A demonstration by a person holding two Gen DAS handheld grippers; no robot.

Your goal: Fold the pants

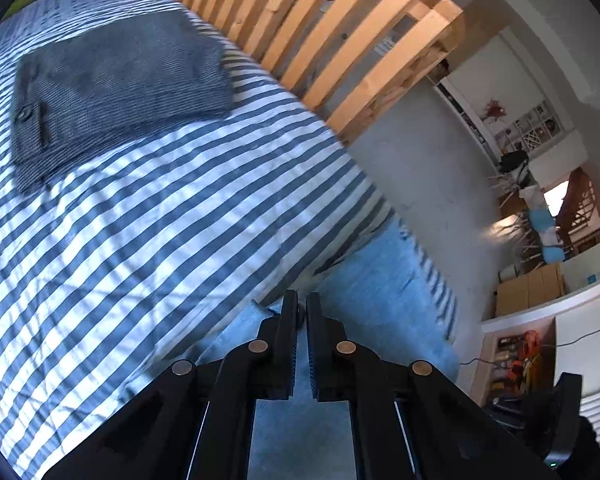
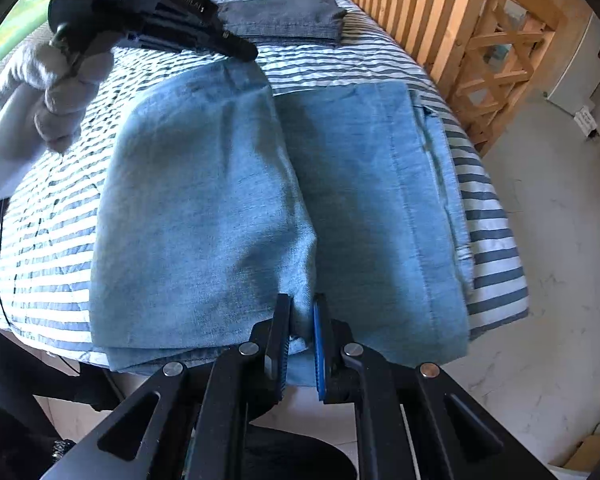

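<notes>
My right gripper [image 2: 302, 316] is clamped on the near edge of the blue pants [image 2: 228, 200], whose legs run away from me. My left gripper [image 2: 236, 46] is closed, empty, above the far end.

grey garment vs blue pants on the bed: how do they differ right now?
The blue pants are light blue, spread wide at the bed's near edge; the grey garment is dark grey, folded into a compact rectangle farther up. The right tool pinches the blue pants; nothing touches the grey garment. Both lie on the striped bedcover.
</notes>
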